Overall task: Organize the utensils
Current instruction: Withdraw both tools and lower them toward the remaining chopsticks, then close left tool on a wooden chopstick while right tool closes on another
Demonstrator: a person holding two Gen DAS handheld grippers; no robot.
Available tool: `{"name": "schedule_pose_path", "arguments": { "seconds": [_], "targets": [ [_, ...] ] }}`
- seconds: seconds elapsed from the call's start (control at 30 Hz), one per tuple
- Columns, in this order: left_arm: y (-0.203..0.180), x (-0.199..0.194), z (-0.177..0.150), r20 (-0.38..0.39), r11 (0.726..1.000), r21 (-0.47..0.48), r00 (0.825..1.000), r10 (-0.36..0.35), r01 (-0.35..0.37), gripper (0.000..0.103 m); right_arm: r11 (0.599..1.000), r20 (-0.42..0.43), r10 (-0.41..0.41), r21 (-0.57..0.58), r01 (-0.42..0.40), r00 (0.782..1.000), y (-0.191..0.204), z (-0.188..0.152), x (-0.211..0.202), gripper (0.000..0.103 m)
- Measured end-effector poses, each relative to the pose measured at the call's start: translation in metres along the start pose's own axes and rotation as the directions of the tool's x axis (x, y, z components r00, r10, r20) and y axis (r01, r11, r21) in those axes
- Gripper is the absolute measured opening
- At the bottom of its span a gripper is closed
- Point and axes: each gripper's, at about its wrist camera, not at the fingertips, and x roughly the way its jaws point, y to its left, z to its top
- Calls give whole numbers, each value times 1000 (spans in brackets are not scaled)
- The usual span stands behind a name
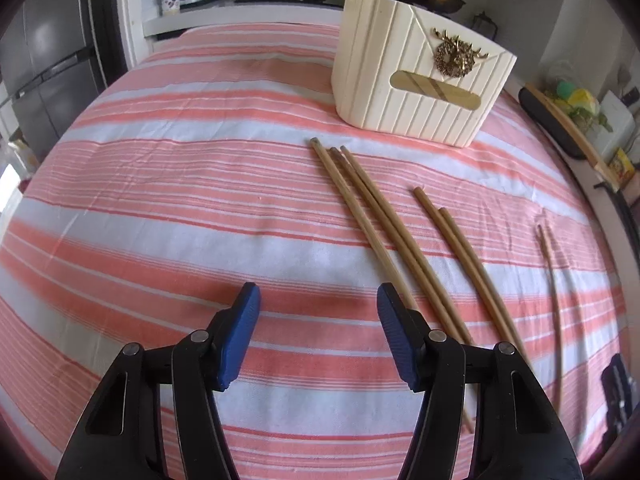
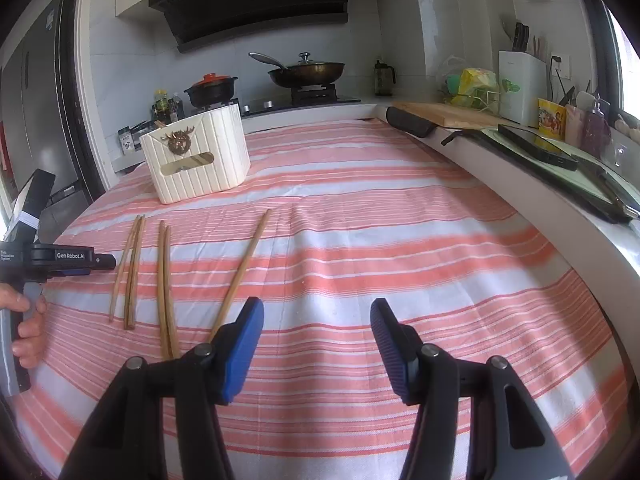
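Chopsticks (image 1: pixel 372 216) on the striped tablecloth (image 1: pixel 160 184), six in all from the left wrist view: a cluster of three lying nearly parallel and touching, a pair (image 1: pixel 468 264) just beside them to the right, one lone stick (image 1: pixel 554 292) farther right near the cloth's edge. Tips pointed toward the cream holder box (image 1: pixel 416 80) standing upright beyond them, one stick already poking out of its top. None gripped yet.

Likely trouble: thin, round sticks lying flat on soft cloth, so easy to roll away or to pinch together with a fold of fabric. Clustered three packed tight enough that closing on one could drag a neighbour or lift two at an angle. Held far from the middle, apt to droop and miss the box opening.

Left gripper (image 1: pixel 318 308) low over the cloth, tongs spread wide and empty, right blue pad (image 1: pixel 394 340) just at the near ends of the cluster. Right gripper (image 2: pixel 316 320) likewise spread and empty, hovering over bare cloth, left pad (image 2: pixel 244 344) beside the lone stick's near end. Bare hand (image 2: pixel 28 320) wrapped on the left tool's handle at the frame edge.
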Motion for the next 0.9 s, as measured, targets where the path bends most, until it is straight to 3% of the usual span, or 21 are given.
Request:
{"name": "schedule_pose_path", "arguments": {
  "seconds": [0.1, 0.23, 0.4, 0.53, 0.63, 0.8, 0.87, 0.9],
  "targets": [
    [2, -10, 2, 45, 996, -77, 998, -42, 45, 86, 1000, -1, -1, -1, 1, 1000, 0, -1, 0, 57],
    [-19, -2, 6, 62, 1000, -1, 998, 19, -19, 86, 1000, -6, -3, -8, 3, 1000, 0, 0, 1, 57],
    [-26, 17, -1, 38, 990, 19, 990, 136, -137, 86, 1000, -13, 2, -1, -2, 1000, -2, 1, 1, 57],
    [-24, 18, -7, 63, 983, 53, 983, 172, -175, 87, 1000, -21, 6, 8, -6, 1000, -3, 1, 3, 57],
    [-23, 16, -6, 60, 984, 66, 985, 159, -163, 72, 1000, -31, 10, 1, -10, 999, -3, 2, 6, 57],
    [-30, 8, -13, 65, 980, 145, 990, 125, -133, 16, 998, -51, 66, 22, -65, 997, 0, 17, 4, 57],
    [-30, 6, -17, 67, 977, 170, 990, 122, -132, 9, 994, -73, 107, 25, -106, 992, 6, 27, 6, 56],
    [-29, 4, -18, 66, 975, 179, 990, 121, -131, 8, 991, -90, 133, 23, -131, 987, 10, 31, 9, 50]
  ]
}}
